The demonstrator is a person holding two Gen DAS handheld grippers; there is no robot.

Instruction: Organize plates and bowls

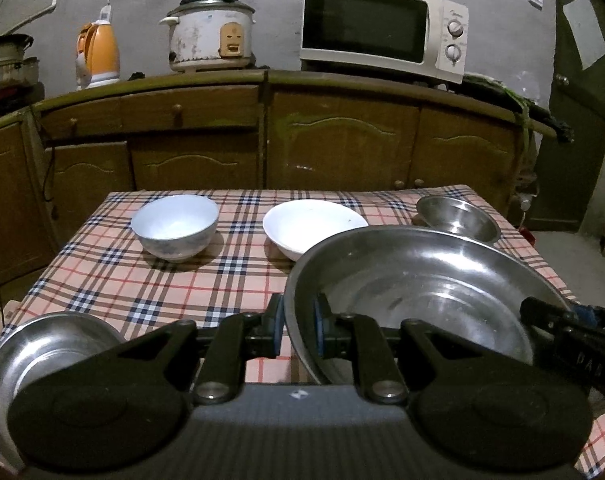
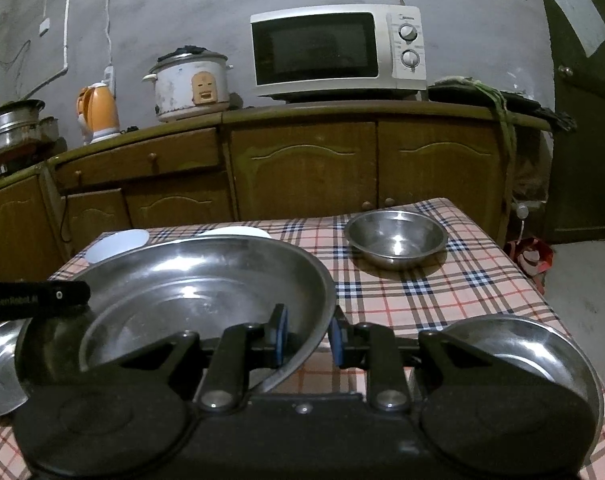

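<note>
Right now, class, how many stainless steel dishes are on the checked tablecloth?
4: the large steel basin gripped at both rims, a small steel bowl at the far right corner, one steel plate near left, another steel plate near right. None seems hidden.

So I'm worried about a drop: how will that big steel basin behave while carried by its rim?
The large steel basin looks rigid, so probably no flexing. Its polished rim seems slippery in the left gripper and right gripper. Pinched at opposite edges, it could tilt if one grip lags.
</note>
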